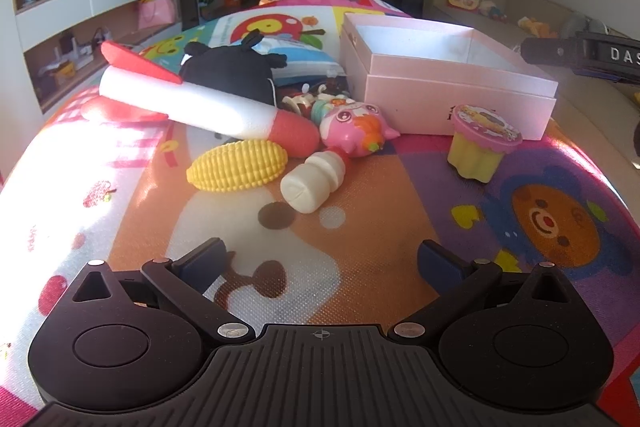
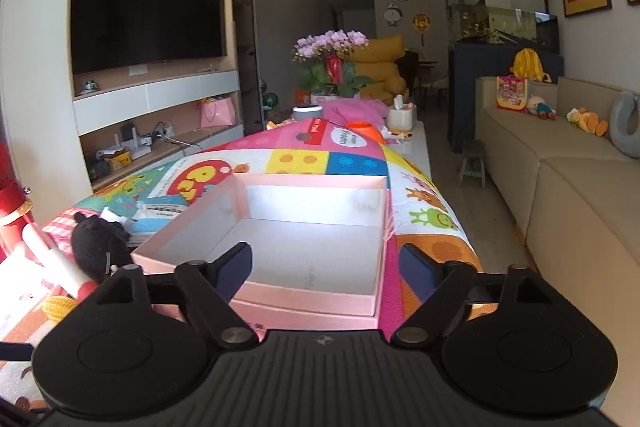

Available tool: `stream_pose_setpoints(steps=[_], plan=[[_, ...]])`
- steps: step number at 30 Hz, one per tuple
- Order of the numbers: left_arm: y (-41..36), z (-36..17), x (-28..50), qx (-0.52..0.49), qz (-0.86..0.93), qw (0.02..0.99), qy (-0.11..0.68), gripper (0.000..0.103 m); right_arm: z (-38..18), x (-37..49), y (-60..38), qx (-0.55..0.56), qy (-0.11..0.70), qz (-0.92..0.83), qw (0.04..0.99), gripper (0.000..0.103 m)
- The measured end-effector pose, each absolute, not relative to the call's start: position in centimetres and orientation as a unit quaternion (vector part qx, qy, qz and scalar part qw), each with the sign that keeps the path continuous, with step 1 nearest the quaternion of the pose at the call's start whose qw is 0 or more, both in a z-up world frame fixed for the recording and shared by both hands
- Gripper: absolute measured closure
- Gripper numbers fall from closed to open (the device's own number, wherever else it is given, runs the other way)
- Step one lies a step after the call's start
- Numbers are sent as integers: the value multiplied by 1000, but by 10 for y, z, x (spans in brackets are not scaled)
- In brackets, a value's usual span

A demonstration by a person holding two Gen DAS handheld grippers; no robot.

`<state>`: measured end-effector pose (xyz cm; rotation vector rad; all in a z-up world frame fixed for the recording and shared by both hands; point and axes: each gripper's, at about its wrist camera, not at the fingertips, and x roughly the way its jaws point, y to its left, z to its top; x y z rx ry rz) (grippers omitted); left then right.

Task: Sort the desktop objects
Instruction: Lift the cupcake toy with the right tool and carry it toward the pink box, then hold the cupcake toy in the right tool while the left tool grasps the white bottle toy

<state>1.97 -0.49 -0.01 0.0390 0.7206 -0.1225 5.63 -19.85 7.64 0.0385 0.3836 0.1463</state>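
Note:
On the colourful mat (image 1: 380,235), my left gripper (image 1: 320,259) is open and holds nothing. Ahead of it lie a yellow corn (image 1: 238,165), a white bottle toy (image 1: 314,179), a pink cat-face toy (image 1: 354,131), a white and red foam rocket (image 1: 192,107) and a black plush (image 1: 232,71). A yellow cup with a pink lid (image 1: 480,143) stands in front of the pink box (image 1: 448,103). My right gripper (image 2: 326,267) is open with nothing in it, over the near side of the pink box (image 2: 312,311), which looks empty. The black plush (image 2: 98,243) and rocket (image 2: 52,255) lie left of it.
A beige sofa (image 2: 560,187) runs along the right, beyond the table's right edge. A potted flower (image 2: 332,63), a tissue box (image 2: 402,117) and small items sit at the far end. The TV wall with shelves (image 2: 144,3) is on the left.

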Motion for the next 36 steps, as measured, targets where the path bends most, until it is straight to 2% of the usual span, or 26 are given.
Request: stream_pose_setpoints(steps=[7, 8, 9, 10, 22, 23, 24, 25, 26, 27, 36], plan=[[-4, -1, 21, 19, -58, 933, 355, 0, 53, 49, -144, -37, 265, 189, 945, 15], [-4, 0, 21, 19, -58, 933, 355, 0, 49, 51, -137, -44, 267, 188, 944, 19], [-4, 0, 21, 18, -58, 933, 354, 0, 47, 54, -134, -47, 269, 186, 944, 37], [-4, 0, 21, 18, -58, 933, 354, 0, 45, 57, -131, -45, 278, 186, 941, 46], [-5, 10, 41, -12, -40, 937, 347, 0, 43, -4, -157, -32, 273, 186, 943, 47], [-8, 11, 44, -6, -35, 938, 344, 1, 42, -5, -157, -29, 270, 183, 945, 44], [-10, 11, 46, 0, -32, 939, 342, 8, 39, -5, -158, -26, 272, 177, 946, 37], [-12, 11, 48, 7, -31, 939, 343, 25, 38, -4, -158, -22, 278, 172, 945, 35], [-13, 10, 50, 12, -32, 938, 346, 32, 39, -3, -158, -18, 277, 167, 946, 27], [-13, 8, 51, 15, -33, 936, 349, 34, 39, -2, -159, -14, 273, 165, 948, 19], [5, 9, 49, 68, -2, 941, 331, 31, 40, -1, -160, -11, 273, 168, 947, 11]])
